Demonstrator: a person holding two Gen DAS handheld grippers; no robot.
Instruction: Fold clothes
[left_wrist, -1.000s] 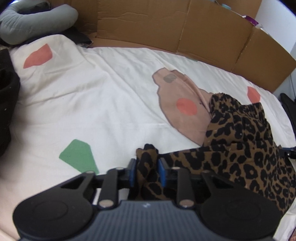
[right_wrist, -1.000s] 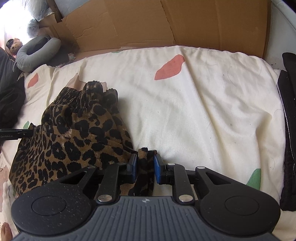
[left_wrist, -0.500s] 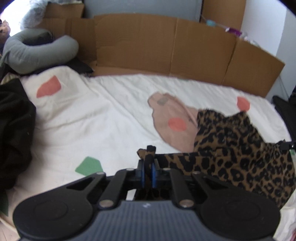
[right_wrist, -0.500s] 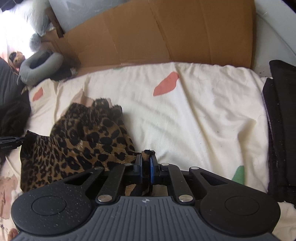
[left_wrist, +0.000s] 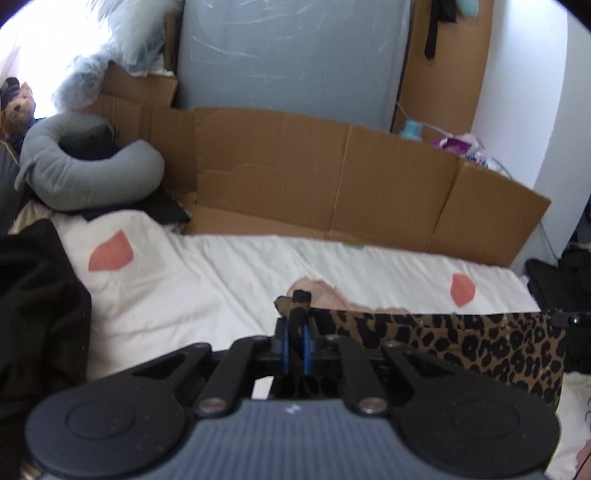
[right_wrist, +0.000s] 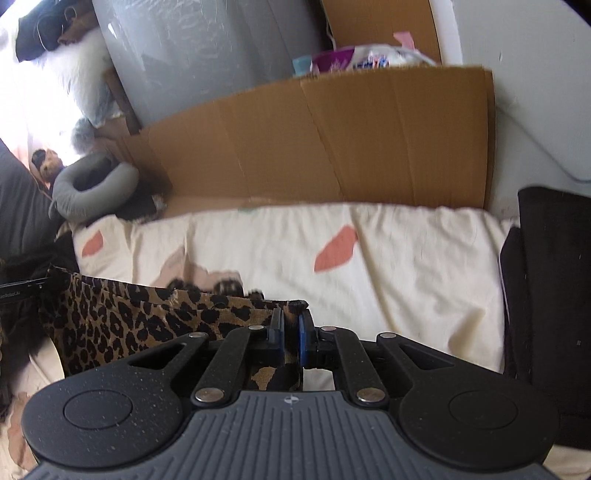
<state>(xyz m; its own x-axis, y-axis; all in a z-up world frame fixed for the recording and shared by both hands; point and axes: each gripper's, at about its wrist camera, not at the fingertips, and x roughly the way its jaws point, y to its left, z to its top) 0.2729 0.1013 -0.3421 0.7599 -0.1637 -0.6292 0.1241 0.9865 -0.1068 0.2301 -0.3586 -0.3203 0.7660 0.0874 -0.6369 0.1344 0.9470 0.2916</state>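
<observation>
A leopard-print garment hangs stretched between my two grippers above the cream bedspread. My left gripper is shut on its left top corner, a bunch of fabric sticking up between the blue pads. In the right wrist view my right gripper is shut on the other top corner of the garment, which spreads leftward to the far gripper tip. The lower part of the cloth is hidden behind the gripper bodies.
Brown cardboard walls the far side of the bed. A grey U-shaped pillow and a teddy bear lie at the back left. Dark clothes pile at the left edge, and black fabric sits at the right edge.
Both grippers closed onto the garment's corners and rose, lifting the crumpled leopard cloth off the bed and stretching its top edge taut. The views tilted up toward the cardboard and wall.
</observation>
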